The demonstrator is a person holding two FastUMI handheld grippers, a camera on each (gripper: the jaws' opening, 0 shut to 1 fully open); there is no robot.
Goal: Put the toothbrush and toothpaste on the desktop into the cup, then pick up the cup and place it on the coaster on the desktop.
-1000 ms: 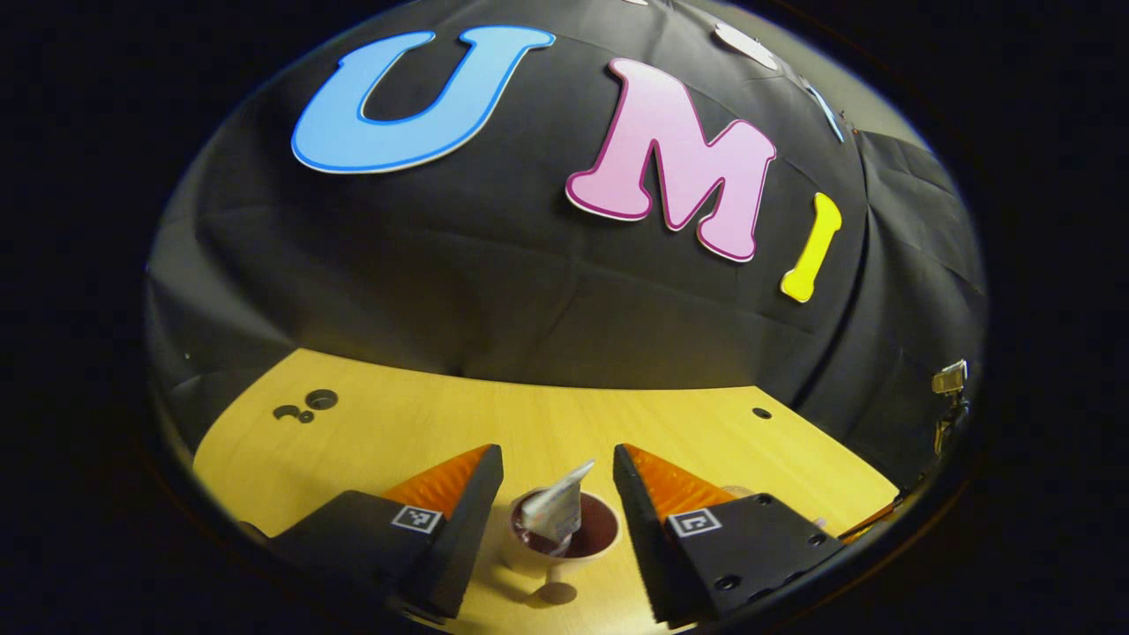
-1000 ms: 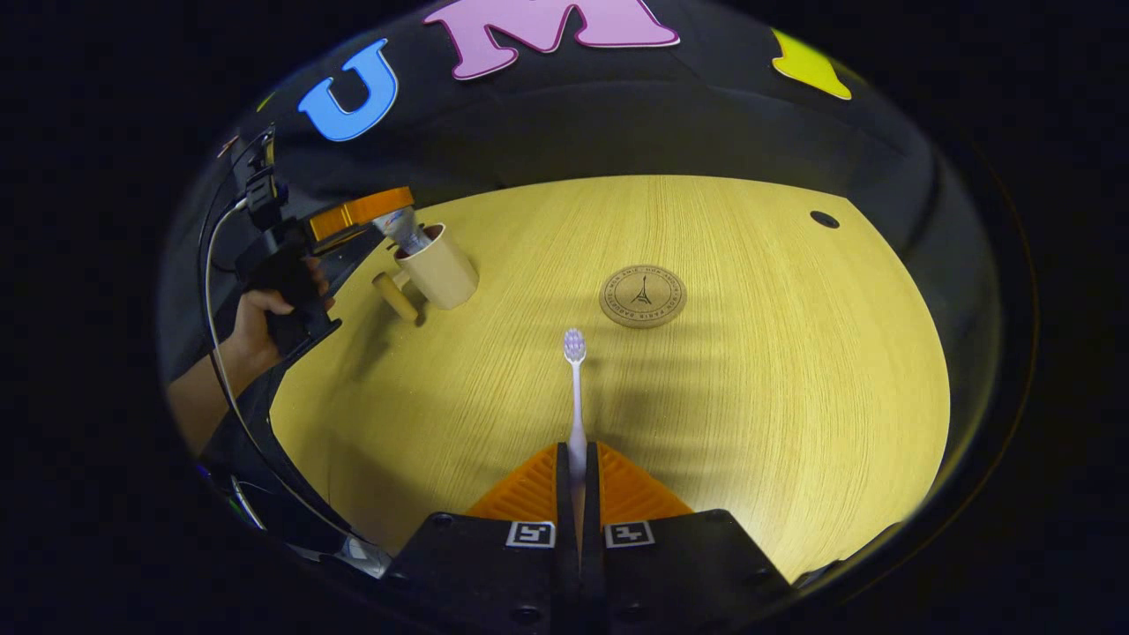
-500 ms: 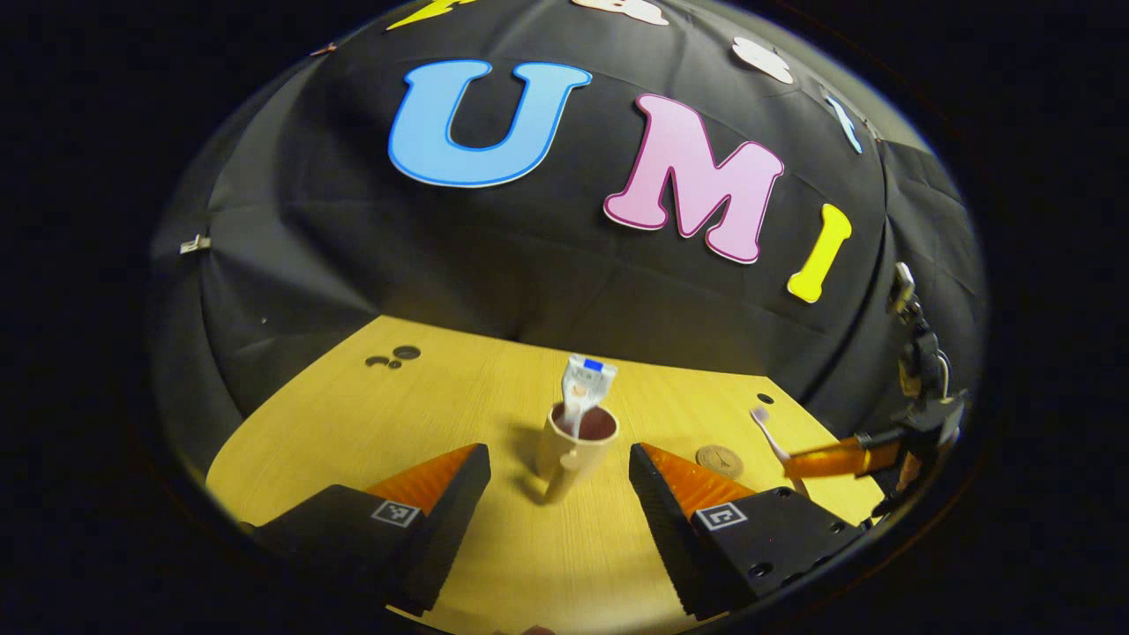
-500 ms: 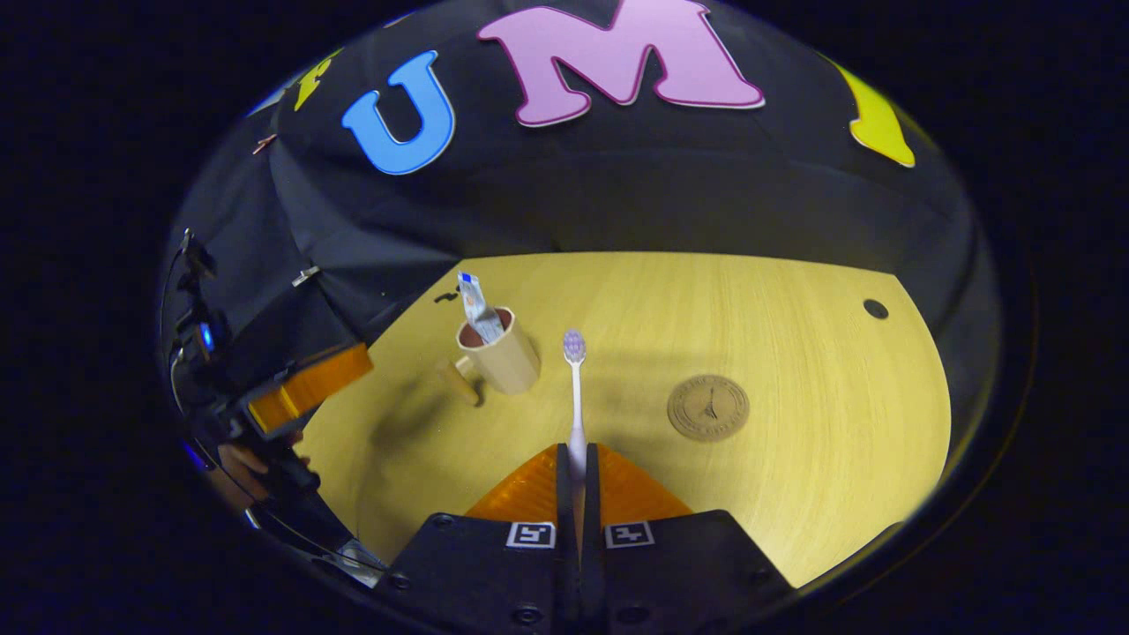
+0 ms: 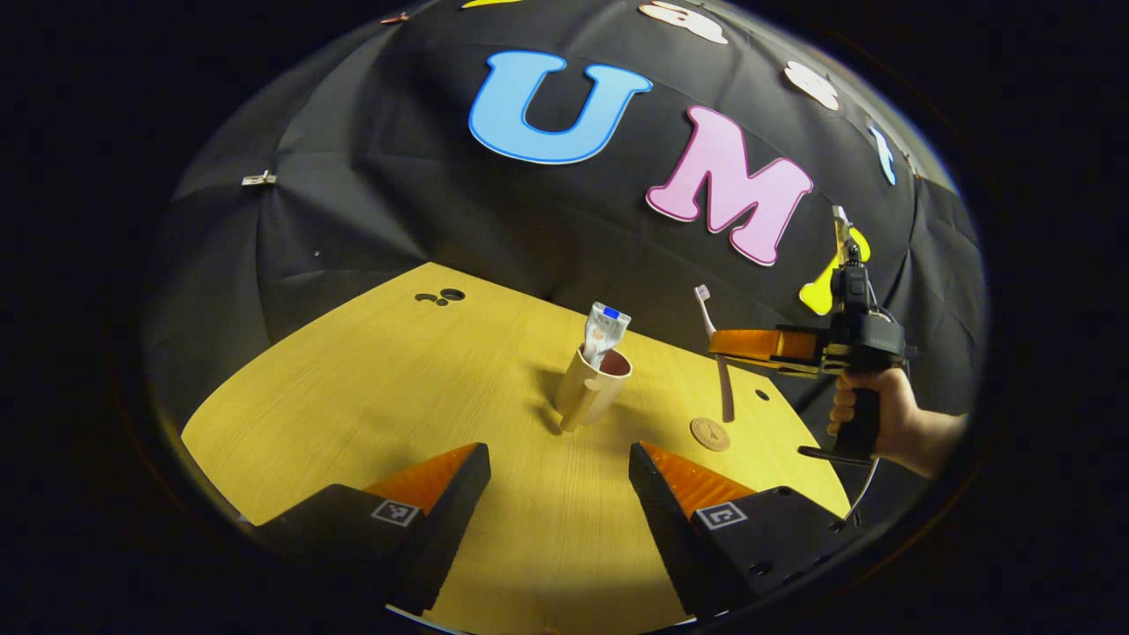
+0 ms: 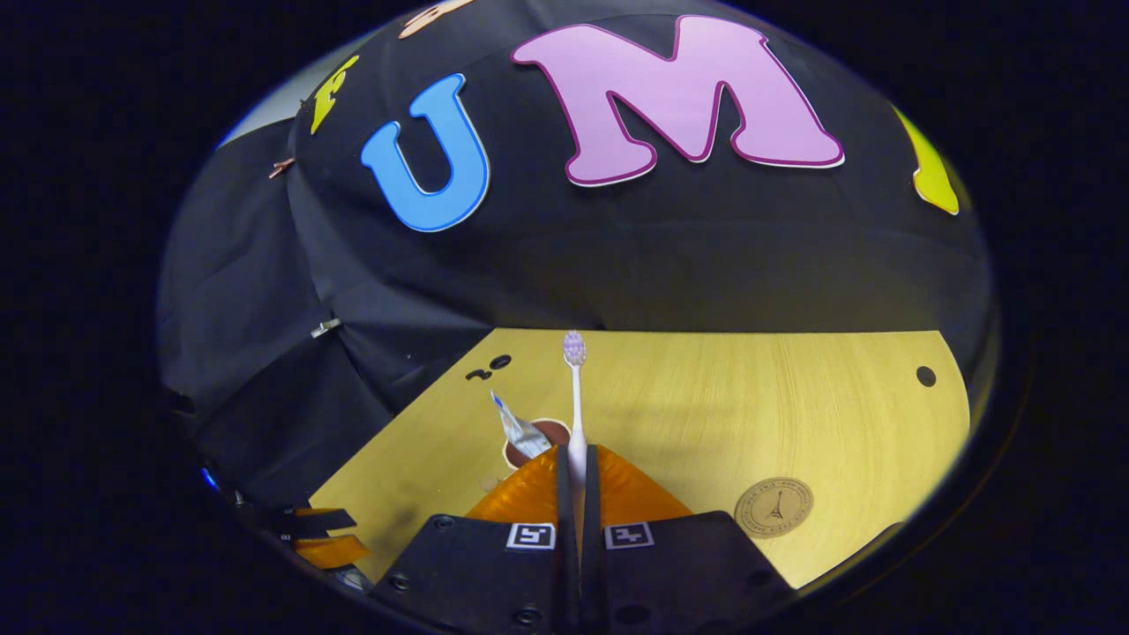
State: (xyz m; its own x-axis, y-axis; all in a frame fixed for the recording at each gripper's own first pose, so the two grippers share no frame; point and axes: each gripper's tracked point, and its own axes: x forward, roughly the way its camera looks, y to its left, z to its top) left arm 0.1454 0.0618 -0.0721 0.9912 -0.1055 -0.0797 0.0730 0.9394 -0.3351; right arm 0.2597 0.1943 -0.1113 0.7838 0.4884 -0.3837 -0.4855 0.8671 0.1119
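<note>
- Two fingers of my left gripper (image 5: 556, 494) stand wide apart with nothing between them, low over the counter (image 5: 353, 397) and well short of the cup (image 5: 589, 392).
- On my right gripper (image 6: 575, 481), seen in the right gripper view, the fingers are pressed together on the handle of the toothbrush (image 6: 574, 388), which sticks out straight ahead with its bristle head at the far end.
- From the left gripper view I see that same right gripper (image 5: 736, 344) held up in the air by a hand (image 5: 873, 414) to the right of the cup; the toothbrush (image 5: 713, 348) stands nearly upright in it, head up and handle end hanging down, clear of the counter.
- I see the cup upright on the counter, its handle towards my left gripper, with the toothpaste (image 5: 602, 331) standing tilted inside and its flat end poking above the rim.
- In the right gripper view the cup (image 6: 529, 441) sits just beyond the fingers, slightly to their left and partly hidden by them, with the toothpaste (image 6: 520, 430) leaning in it.
- My coaster (image 5: 709, 434) lies flat on the counter to the right of the cup, apart from it, with nothing on it.
- On the coaster (image 6: 774, 507) in the right gripper view I make out a small tower emblem ringed by lettering too small to read.
- Printing on the toothpaste tube is too small for me to read.
</note>
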